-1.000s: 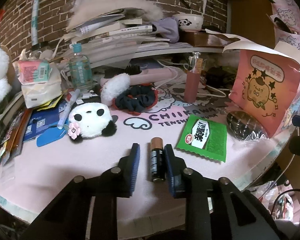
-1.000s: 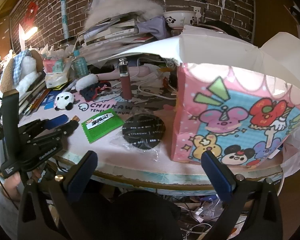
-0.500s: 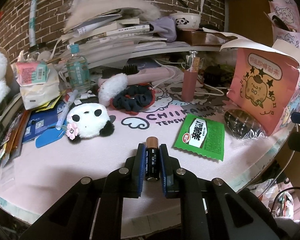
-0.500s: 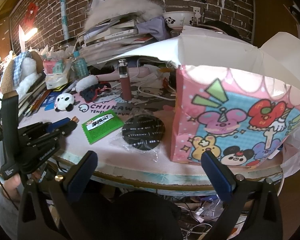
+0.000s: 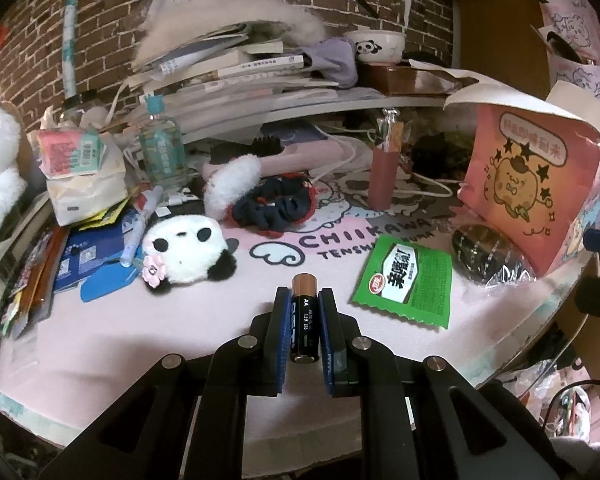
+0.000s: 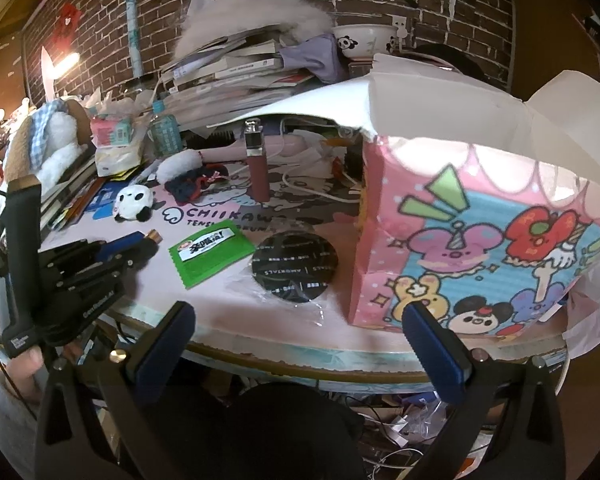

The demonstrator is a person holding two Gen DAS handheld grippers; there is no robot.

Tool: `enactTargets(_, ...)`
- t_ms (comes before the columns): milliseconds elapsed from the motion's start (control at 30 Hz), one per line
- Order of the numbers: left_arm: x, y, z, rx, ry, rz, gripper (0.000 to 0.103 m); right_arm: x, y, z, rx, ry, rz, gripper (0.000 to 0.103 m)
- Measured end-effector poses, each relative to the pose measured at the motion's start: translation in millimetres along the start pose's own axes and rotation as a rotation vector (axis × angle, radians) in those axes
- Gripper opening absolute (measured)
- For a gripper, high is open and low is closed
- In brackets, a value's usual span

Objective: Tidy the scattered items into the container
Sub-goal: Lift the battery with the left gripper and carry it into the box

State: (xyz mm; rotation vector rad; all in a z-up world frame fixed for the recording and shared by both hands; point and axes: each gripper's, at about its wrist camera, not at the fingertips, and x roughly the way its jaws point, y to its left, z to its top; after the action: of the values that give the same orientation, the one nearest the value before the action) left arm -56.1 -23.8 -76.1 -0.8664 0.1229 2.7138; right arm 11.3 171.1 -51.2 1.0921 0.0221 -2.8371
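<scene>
My left gripper [image 5: 305, 300] is shut on a black AA battery [image 5: 305, 320] with a copper tip, held just over the pink desk mat [image 5: 140, 320]. In the right wrist view that gripper [image 6: 140, 240] shows at the left with the battery's tip [image 6: 154, 235] poking out. My right gripper [image 6: 296, 320] stands wide open at the table's front edge, holding nothing. The pink cartoon box [image 6: 480, 248], flaps open, stands at the right [image 5: 532, 184]. A green sachet [image 5: 404, 280], a black round pouch in plastic [image 6: 294, 266], a panda plush [image 5: 188, 254] and a pink tube [image 5: 382, 178] lie scattered.
A dark scrunchie and white fluffy band [image 5: 260, 196] lie behind the panda. A water bottle [image 5: 162, 148], tissue packs [image 5: 70, 156] and blue cards [image 5: 92, 252] crowd the left. Stacked books and a panda bowl [image 5: 376, 46] fill the shelf behind.
The left gripper's jaws closed from either side onto the battery and now hold it. The right gripper has not moved.
</scene>
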Motion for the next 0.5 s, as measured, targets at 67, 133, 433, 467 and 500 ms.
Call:
enactTargets(67, -1, 1, 3, -0.002, -0.002, -0.001, 0.009, 1, 1, 0, -0.002, 0.002, -0.001, 0.103)
enactTargets(133, -4, 1, 6, 0.001, -0.006, 0.002, 0.009, 1, 1, 0, -0.002, 0.002, -0.001, 0.103)
enactTargets(433, -24, -5, 41, 0.035, -0.045, -0.004, 0.009, 1, 1, 1, 0.002, 0.0, 0.0, 0.103)
enactTargets(467, -27, -7, 47, 0.043, -0.051, -0.002, 0.009, 1, 1, 1, 0.004, 0.0, 0.001, 0.103)
enactTargets(500, -31, -10, 53, 0.058, -0.06, -0.001, 0.009, 1, 1, 1, 0.005, 0.0, 0.001, 0.103)
